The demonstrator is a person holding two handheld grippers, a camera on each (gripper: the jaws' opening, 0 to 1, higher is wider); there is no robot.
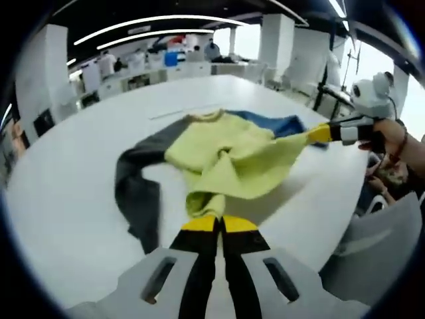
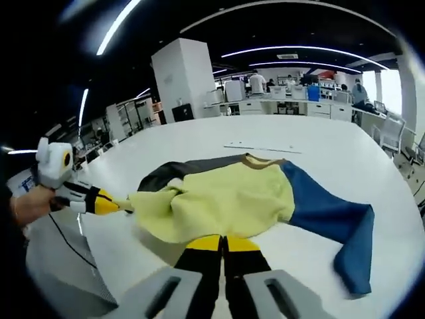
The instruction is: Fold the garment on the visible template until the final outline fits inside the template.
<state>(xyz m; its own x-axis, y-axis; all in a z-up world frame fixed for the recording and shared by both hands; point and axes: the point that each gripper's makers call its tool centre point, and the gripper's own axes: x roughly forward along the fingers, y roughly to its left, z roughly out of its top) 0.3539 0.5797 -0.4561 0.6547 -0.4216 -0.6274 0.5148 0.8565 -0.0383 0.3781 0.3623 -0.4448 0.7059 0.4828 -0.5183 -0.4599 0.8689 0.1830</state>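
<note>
Left gripper (image 1: 220, 224) nearest in the left gripper view, yellow tips pressed together on the bunched hem of the sweater (image 1: 229, 159), cloth pinched and lifted a little off the white table (image 1: 80, 179). Beyond, yellow body spread across the tabletop, dark grey sleeve (image 1: 136, 189) trailing toward the near edge, blue sleeve (image 1: 279, 123) lying flat past the collar. Right gripper (image 1: 317, 134) coming in from the side, held by a hand (image 1: 392, 136), tips clamped on the other hem corner. In the right gripper view, own tips (image 2: 224, 243) closed on the sweater's (image 2: 219, 199) near edge, blue sleeve (image 2: 332, 222) stretched aside, grey sleeve (image 2: 172, 173) behind. Farther off, thin line markings (image 2: 262, 148) on the table (image 2: 332, 159), then desks and people at the back of the office
</note>
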